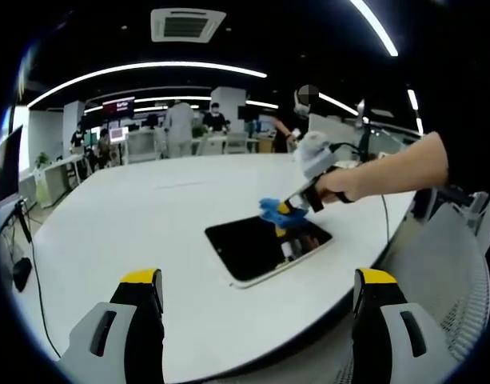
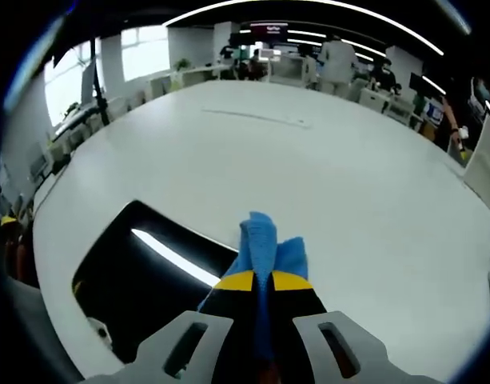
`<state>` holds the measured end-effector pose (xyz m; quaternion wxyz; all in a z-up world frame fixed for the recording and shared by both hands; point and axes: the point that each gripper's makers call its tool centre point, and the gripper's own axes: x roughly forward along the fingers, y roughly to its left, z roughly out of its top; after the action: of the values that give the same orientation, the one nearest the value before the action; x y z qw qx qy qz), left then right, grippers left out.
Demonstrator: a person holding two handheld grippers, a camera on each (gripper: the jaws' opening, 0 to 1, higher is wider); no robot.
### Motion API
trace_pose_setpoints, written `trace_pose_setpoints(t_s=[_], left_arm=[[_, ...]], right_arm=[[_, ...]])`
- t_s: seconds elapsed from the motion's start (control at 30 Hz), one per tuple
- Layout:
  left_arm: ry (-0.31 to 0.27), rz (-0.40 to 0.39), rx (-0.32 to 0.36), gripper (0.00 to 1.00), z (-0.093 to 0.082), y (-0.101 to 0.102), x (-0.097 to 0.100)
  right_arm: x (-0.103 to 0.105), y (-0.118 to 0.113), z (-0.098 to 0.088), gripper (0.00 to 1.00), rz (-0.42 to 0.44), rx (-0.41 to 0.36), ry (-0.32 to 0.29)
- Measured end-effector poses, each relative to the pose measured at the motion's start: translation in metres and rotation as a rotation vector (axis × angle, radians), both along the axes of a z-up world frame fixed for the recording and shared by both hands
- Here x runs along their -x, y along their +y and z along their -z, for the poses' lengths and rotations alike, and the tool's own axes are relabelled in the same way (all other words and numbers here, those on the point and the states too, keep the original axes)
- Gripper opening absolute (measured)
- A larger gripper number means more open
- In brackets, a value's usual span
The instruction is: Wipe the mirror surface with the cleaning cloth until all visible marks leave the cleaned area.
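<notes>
Our right gripper was clamped on the blue cleaning cloth, which pressed at the mirror's far edge. The mirror lay flat near the white table's near edge. Our left gripper hung back, jaws apart, holding nothing.

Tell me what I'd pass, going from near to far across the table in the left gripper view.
The left gripper with its jaws spread open, then the edge of the white table, the mirror lying flat, the blue cleaning cloth pinched in the right gripper at the mirror's far edge, then desks and people beyond.
</notes>
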<state>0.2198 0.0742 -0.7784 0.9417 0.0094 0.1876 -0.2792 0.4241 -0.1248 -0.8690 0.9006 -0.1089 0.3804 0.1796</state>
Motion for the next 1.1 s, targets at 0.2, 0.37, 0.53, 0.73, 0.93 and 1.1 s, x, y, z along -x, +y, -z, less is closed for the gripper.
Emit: trace_pose_setpoints(t_s=[0.2,0.37,0.53,0.73,0.93,1.1], left_arm=[[-0.007,-0.006,0.004,0.99,-0.001,0.001,0.000],[-0.011,-0.005,0.007,0.99,-0.002,0.001,-0.001],[-0.013,-0.005,0.009,0.99,-0.002,0.001,-0.001],[-0.014,-0.005,0.010,0.99,-0.002,0.001,-0.001],[-0.016,-0.004,0.013,0.99,-0.002,0.001,-0.001],[-0.016,-0.004,0.014,0.99,-0.002,0.001,-0.001]], right_arm=[[-0.002,0.004,0.001,0.01,-0.010,0.010,-0.006],[-0.006,0.009,0.001,0.01,-0.010,0.012,-0.003],[-0.005,0.020,0.001,0.01,-0.024,0.012,-0.002],[-0.003,0.030,0.000,0.01,-0.032,0.013,-0.001],[0.000,0.040,0.000,0.01,-0.040,0.010,0.001],[0.001,0.048,0.000,0.01,-0.052,0.011,0.003]])
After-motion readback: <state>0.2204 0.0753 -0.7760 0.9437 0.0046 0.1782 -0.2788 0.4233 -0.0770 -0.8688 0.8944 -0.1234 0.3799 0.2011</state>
